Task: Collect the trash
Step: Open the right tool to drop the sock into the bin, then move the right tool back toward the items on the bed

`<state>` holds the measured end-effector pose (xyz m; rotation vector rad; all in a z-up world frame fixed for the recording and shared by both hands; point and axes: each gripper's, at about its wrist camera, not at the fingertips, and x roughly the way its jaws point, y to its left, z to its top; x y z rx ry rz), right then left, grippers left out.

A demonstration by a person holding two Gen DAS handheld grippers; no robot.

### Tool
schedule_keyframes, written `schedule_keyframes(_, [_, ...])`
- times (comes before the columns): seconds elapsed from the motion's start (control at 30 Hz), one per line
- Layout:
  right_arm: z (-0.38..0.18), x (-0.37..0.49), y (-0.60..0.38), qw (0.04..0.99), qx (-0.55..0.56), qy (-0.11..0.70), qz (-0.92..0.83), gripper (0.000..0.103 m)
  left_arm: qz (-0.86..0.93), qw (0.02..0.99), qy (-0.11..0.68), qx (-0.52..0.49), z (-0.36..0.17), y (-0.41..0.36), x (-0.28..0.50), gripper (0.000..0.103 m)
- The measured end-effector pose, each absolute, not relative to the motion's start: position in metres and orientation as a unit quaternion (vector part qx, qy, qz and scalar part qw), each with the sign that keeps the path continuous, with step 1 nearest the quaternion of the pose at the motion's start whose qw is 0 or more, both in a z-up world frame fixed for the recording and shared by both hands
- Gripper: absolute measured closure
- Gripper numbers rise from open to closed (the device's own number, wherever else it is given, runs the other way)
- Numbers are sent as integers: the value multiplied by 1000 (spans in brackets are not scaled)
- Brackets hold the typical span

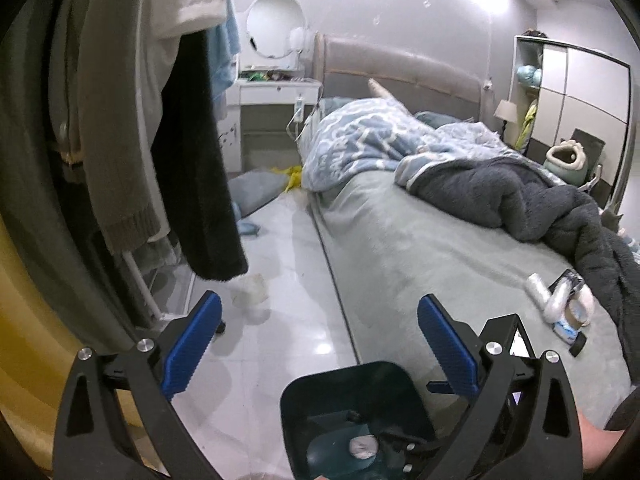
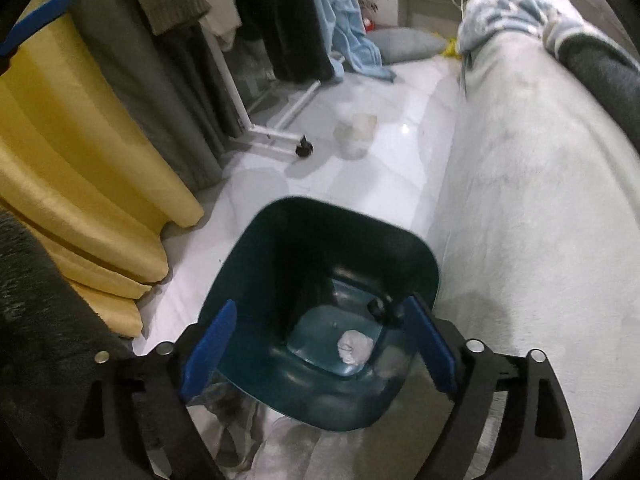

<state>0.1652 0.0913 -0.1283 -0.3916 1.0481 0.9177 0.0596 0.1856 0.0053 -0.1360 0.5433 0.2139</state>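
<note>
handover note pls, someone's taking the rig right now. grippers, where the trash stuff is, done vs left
Left gripper: open, empty, looking along the floor beside the bed.
Right gripper: open, empty, poised over the dark teal bin.
Bin stands on the white floor next to the bed. One crumpled paper wad lies at its bottom, plus a small dark item I cannot identify.
Done: the wad is in the bin.
Left: a pale crumpled cup or wrapper lies on the floor near the clothes rack's caster. The clutter on the bed may be trash; check it.
</note>
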Motion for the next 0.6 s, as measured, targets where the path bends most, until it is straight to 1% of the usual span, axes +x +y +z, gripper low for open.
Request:
schedule_keyframes(0.27, [-93,159,67,780,-183,420,426,6,73,963,250,-69,13,168,59,3])
schedule_keyframes(0.47, [-77,163,39,801,-170,397,414,4,59,966,245,-61,18,147,67,3])
schedule_keyframes(0.6, [-66,164,19,814,-164,381,405,4,49,967,244,-56,19,134,70,3])
